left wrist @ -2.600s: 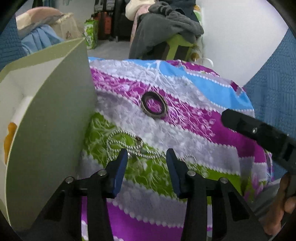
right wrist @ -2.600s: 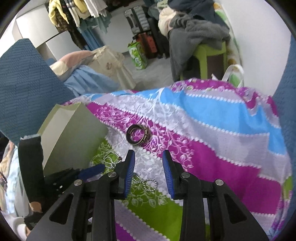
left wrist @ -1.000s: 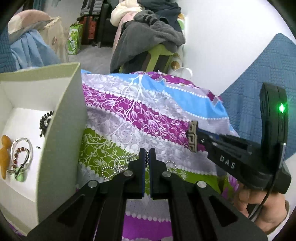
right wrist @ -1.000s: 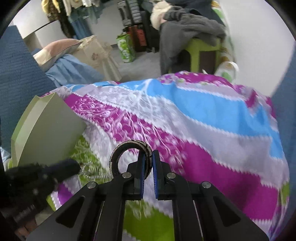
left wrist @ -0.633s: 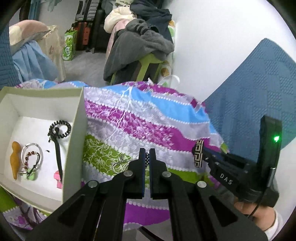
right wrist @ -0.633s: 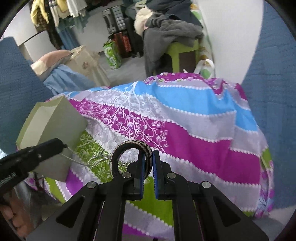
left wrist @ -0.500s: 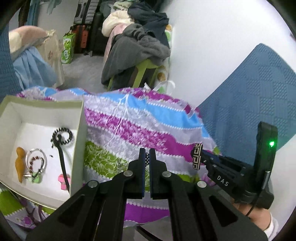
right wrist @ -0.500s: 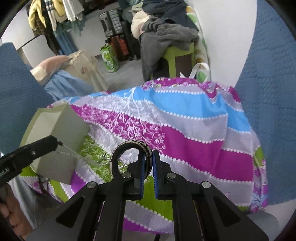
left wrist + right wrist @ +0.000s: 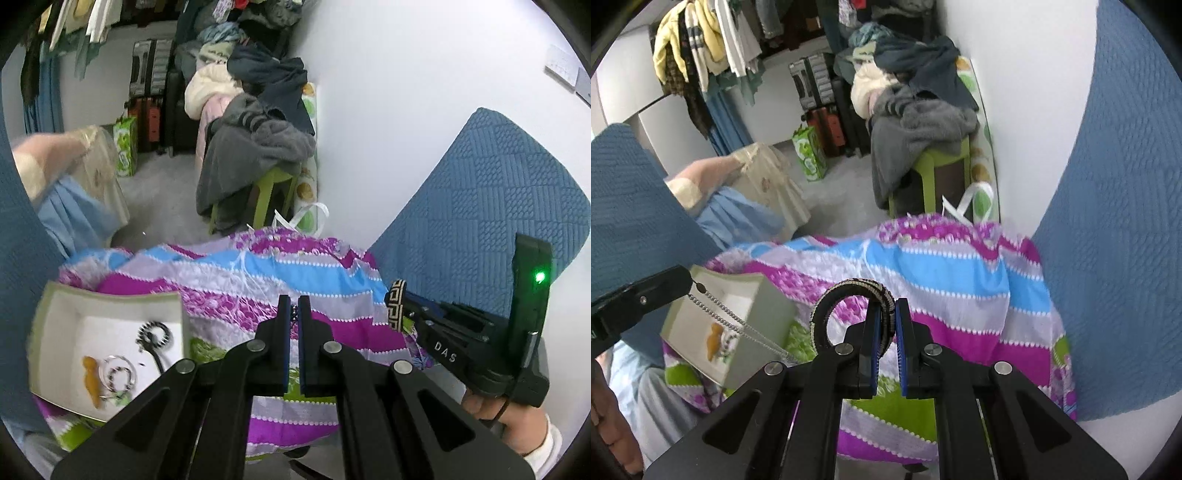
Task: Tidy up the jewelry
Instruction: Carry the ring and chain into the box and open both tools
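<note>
My left gripper (image 9: 293,314) is shut on a silver chain necklace; only a few links show between its tips, but in the right wrist view the chain (image 9: 735,321) hangs from it over the box. My right gripper (image 9: 886,325) is shut on a dark patterned bangle (image 9: 846,291), which also shows edge-on in the left wrist view (image 9: 395,304). Both are held high above the striped cloth (image 9: 258,273). The open pale-green box (image 9: 51,332) at lower left holds a black bead bracelet (image 9: 153,336), an orange piece (image 9: 92,380) and a ring of beads (image 9: 120,376).
A blue quilted cushion (image 9: 498,221) stands against the white wall on the right. A green stool piled with clothes (image 9: 258,147) stands behind the cloth. Another blue cushion (image 9: 628,206) is at the left.
Both grippers closed on their items and rose well above the cloth. The necklace left the cloth and now hangs over the box. The bangle is lifted off the cloth.
</note>
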